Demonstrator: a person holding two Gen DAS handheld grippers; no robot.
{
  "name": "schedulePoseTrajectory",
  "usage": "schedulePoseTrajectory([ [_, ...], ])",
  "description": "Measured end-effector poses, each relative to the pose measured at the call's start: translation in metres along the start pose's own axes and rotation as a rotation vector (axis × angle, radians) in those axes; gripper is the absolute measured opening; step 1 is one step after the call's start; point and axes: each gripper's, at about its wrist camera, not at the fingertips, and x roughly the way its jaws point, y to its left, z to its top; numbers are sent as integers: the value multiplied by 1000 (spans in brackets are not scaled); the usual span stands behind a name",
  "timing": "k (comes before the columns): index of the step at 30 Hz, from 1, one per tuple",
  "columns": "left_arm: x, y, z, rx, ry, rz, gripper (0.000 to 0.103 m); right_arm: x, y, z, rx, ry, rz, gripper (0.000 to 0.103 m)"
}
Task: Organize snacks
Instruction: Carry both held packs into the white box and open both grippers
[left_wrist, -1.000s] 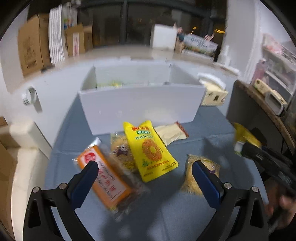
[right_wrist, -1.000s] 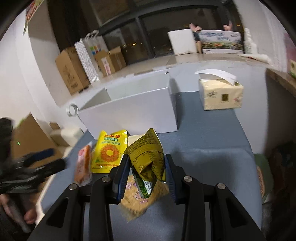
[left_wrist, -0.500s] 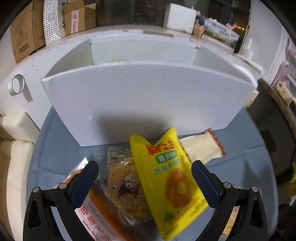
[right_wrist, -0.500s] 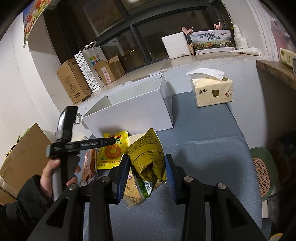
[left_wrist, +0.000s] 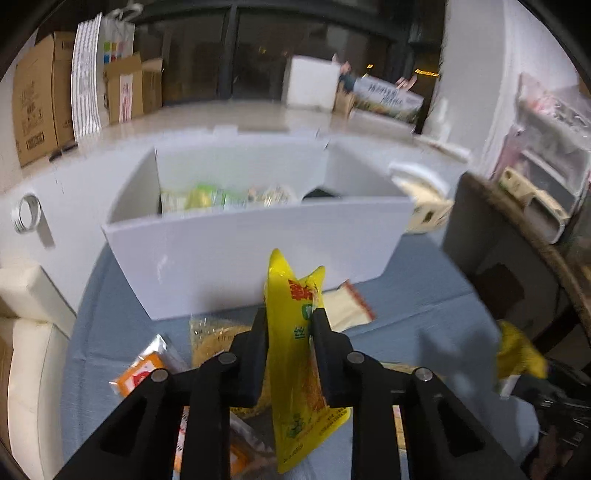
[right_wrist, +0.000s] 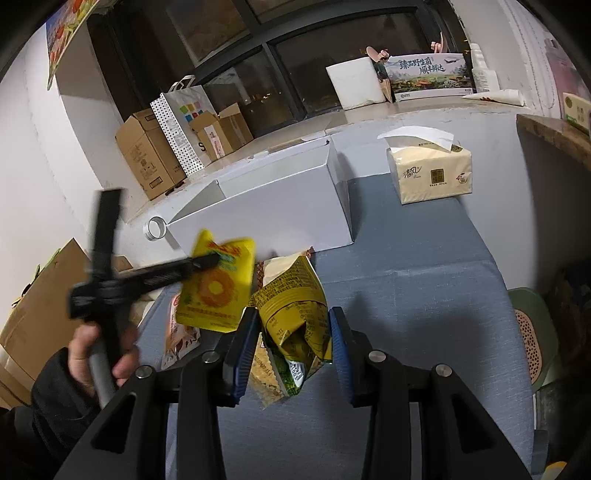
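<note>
My left gripper (left_wrist: 290, 328) is shut on a bright yellow snack pouch (left_wrist: 297, 354) and holds it above the blue cloth, in front of the white box (left_wrist: 258, 243). The pouch also shows in the right wrist view (right_wrist: 218, 284), pinched by the left gripper (right_wrist: 210, 261). My right gripper (right_wrist: 291, 328) is shut on a crumpled dark-yellow snack bag (right_wrist: 295, 306), held over the cloth. Several snack packs (left_wrist: 225, 197) lie inside the box.
An orange packet (left_wrist: 144, 373), a noodle pack (left_wrist: 218, 339) and a cream packet (left_wrist: 347, 304) lie on the cloth before the box. A tissue box (right_wrist: 430, 173) stands at the back right. Cardboard boxes (right_wrist: 151, 155) stand on the ledge behind.
My left gripper has shut on the yellow pouch and lifted it off the cloth. My right gripper still holds its bag, with little movement.
</note>
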Motion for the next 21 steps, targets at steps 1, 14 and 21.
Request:
schedulePoseTrajectory([
  [1,-9,0,1,5,-13,1,25,0,0,0,1,0,0,42],
  [14,-87,24,54,24,-187,34,24,3,30,45,-84,-46,29,42],
  [21,-76,45,121,15,-239,91,24,32,66,129,-188,-91,73,42],
])
